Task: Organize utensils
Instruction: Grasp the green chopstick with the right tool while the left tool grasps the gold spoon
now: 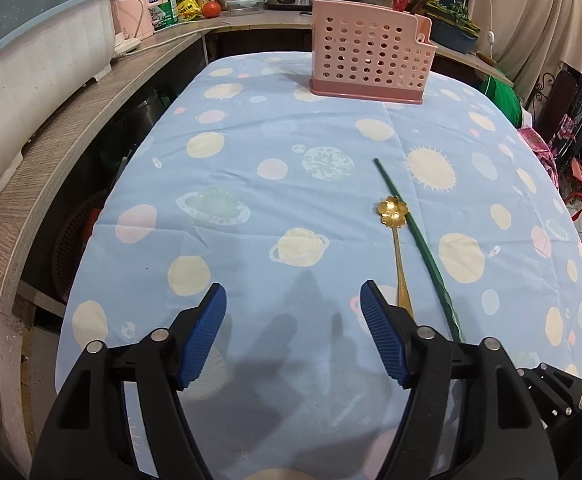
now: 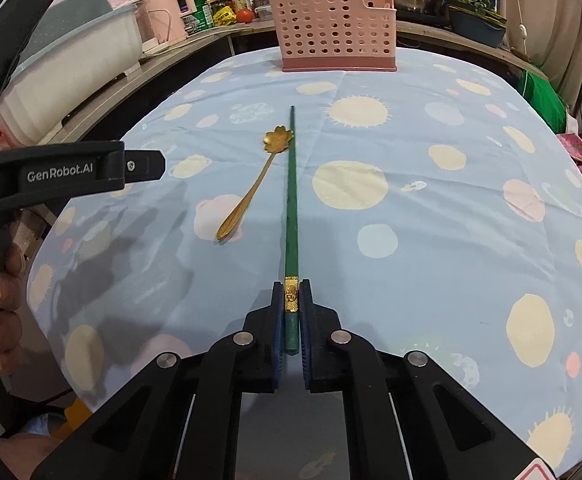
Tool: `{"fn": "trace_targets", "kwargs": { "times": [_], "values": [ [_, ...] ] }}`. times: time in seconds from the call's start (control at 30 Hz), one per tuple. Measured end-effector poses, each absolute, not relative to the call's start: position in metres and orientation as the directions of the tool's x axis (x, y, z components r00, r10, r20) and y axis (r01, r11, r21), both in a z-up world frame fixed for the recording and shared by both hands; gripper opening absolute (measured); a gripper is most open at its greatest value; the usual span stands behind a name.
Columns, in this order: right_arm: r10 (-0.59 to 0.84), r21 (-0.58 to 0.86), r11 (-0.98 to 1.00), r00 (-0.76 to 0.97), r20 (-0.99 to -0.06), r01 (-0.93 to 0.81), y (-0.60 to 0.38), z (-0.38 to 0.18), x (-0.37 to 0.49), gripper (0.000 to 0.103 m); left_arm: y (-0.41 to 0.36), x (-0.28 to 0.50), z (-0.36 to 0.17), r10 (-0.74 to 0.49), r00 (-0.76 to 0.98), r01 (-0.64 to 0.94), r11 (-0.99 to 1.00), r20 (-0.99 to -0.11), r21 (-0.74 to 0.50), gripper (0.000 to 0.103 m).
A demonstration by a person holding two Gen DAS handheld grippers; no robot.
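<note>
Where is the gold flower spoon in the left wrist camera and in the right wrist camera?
Left wrist view: gold spoon lies right of center, just left of the green chopstick.
Right wrist view: it lies left of center, again left of the chopstick.
Shared landmark: pink utensil basket at the table's far end.

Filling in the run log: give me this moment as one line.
right gripper: shut on green chopstick | left gripper: open | gold spoon: on tablecloth | pink holder: far edge

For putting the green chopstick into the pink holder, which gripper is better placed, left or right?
Right. The right gripper is already shut on the green chopstick, aimed toward the pink holder. The left gripper is open and holds nothing.
</note>
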State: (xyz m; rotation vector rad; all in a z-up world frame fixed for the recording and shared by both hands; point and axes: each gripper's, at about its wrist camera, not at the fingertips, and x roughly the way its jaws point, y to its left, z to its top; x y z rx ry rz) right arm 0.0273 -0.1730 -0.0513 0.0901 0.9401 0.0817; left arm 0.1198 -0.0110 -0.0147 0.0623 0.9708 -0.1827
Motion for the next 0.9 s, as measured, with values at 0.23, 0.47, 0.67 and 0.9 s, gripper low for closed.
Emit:
{"fn": "trace_targets", "kwargs": {
  "times": [0.23, 0.47, 0.67, 0.9],
  "values": [
    [0.088, 0.133, 0.991, 0.599, -0.796, 0.032, -0.192, -0.049, 0.029, 0.007, -0.026, 0.117, -0.021, -0.153, 0.529, 0.225, 0.974, -0.835, -0.036, 0.071],
    [0.082, 0.148, 0.987, 0.600, -0.796, 0.062, -0.207, -0.048, 0.028, 0.007, -0.047, 0.113, -0.032, -0.188, 0.491, 0.273, 0.961, -0.850, -0.055, 0.072],
    [0.099, 0.170, 0.983, 0.592, -0.800, 0.065, -0.211, -0.051, 0.027, 0.007, -0.058, 0.114, -0.042, -0.206, 0.467, 0.291, 0.954, -0.860, -0.070, 0.071],
    [0.100, 0.170, 0.983, 0.593, -0.799, 0.062, -0.211, -0.051, 0.026, 0.007, -0.064, 0.116, -0.052, -0.220, 0.440, 0.298, 0.950, -0.871, -0.089, 0.054]
  ]
}}
